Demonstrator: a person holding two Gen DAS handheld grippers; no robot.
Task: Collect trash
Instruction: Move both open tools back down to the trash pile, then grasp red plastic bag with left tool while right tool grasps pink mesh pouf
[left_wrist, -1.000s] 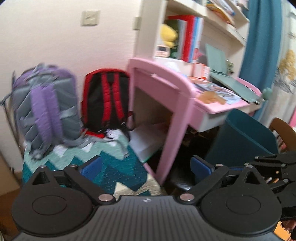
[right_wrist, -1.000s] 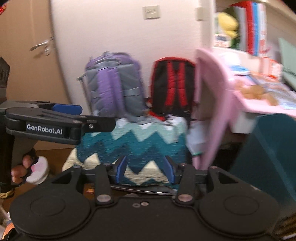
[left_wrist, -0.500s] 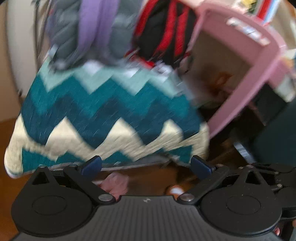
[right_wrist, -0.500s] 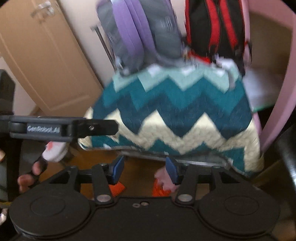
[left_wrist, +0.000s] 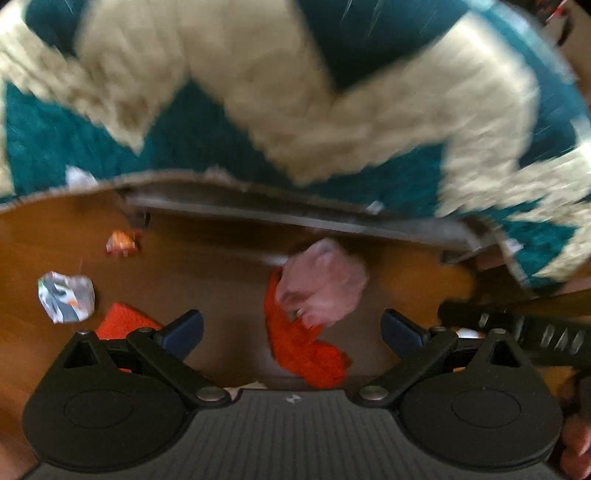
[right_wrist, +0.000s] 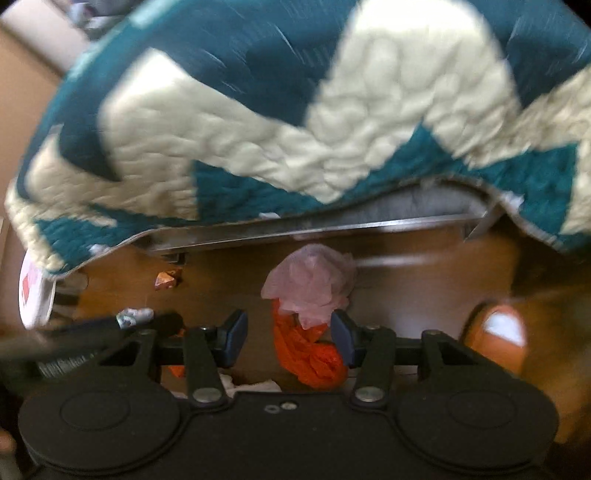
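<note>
Two released tools (left_wrist: 291, 328) (right_wrist: 288, 334), wooden floor (left_wrist: 221, 266), chevron quilt (right_wrist: 258, 129), scattered crumpled trash (left_wrist: 321, 284).

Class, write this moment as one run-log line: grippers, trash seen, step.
left gripper: open | right gripper: open | crumpled pink plastic bag on orange plastic bag, wooden floor | step: nothing grasped

Both views have tipped down from the wall, backpacks and pink desk to the wooden floor (left_wrist: 221, 280) under the quilt's (left_wrist: 258, 129) hem. New in sight there: a pink wad (left_wrist: 325, 284) lying on an orange bag (left_wrist: 303, 350), plus a white wrapper (left_wrist: 65, 302) (crumpled). The left gripper (left_wrist: 291, 328) and right gripper (right_wrist: 288, 334) now hover with fingers apart over that pile.
</note>
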